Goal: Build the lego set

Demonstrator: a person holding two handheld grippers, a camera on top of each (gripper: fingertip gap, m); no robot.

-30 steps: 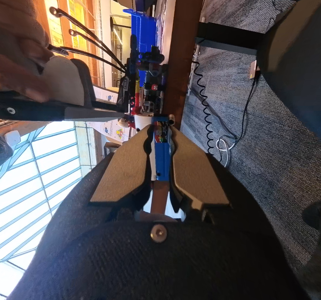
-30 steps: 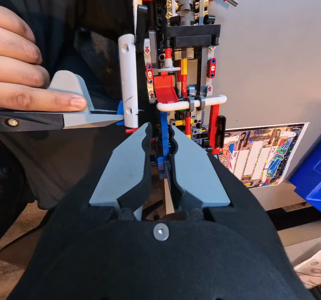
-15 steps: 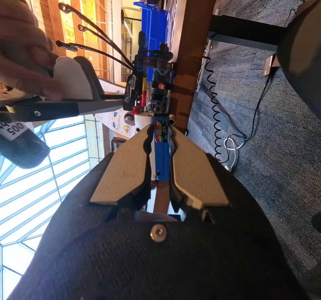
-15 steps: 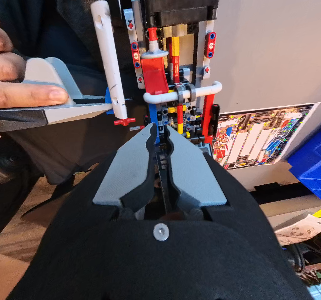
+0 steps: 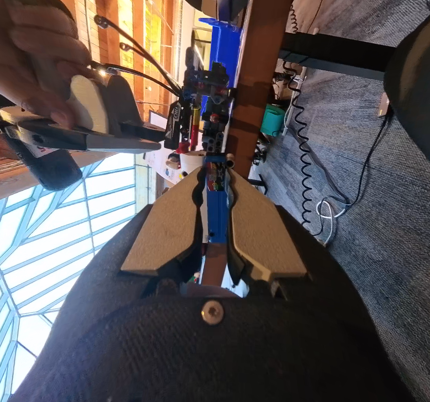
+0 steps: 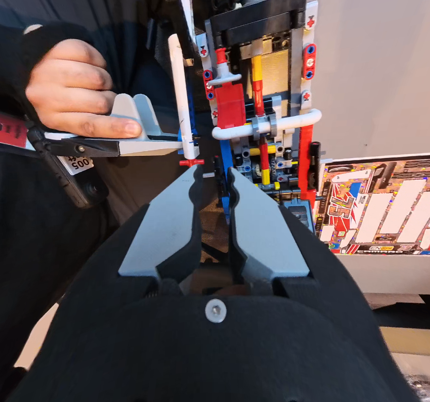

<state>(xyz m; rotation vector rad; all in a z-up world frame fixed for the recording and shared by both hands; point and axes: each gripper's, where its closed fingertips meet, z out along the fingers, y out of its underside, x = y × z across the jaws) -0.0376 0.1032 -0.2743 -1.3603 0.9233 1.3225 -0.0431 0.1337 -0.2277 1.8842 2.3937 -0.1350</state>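
Clamped tight between the tan pads of the left tool (image 5: 215,176): a long blue plastic panel with a colourful sticker (image 5: 216,204), edge-on along the fingers. Just past its far end, joined to it, the half-built lego vehicle of black, grey, red and yellow beams (image 5: 202,116), held close beside the brown wooden edge of the tabletop (image 5: 251,88).

In the right wrist view, same lego vehicle (image 6: 260,111) straight ahead, in front of the pale tabletop surface. Right tool (image 6: 213,171) loosened, grey fingers parted with a clear gap; a thin blue beam (image 6: 224,157) of the model between them, close against the right finger and clear of the left one. No firm grip visible there.

Coming in from the left of that view, the left tool in a bare hand (image 6: 76,95), tip against a long white rounded panel (image 6: 179,92) on the model's side. Below that panel, a small red cross pin (image 6: 191,162). Across the model's middle, a white curved bar (image 6: 267,126).

Flat on the tabletop to the right, a glittery sticker sheet (image 6: 377,204). Beyond the model in the left wrist view, a blue plastic bin (image 5: 223,41); under the tabletop, grey carpet (image 5: 372,204) and a coiled black cable (image 5: 304,157).
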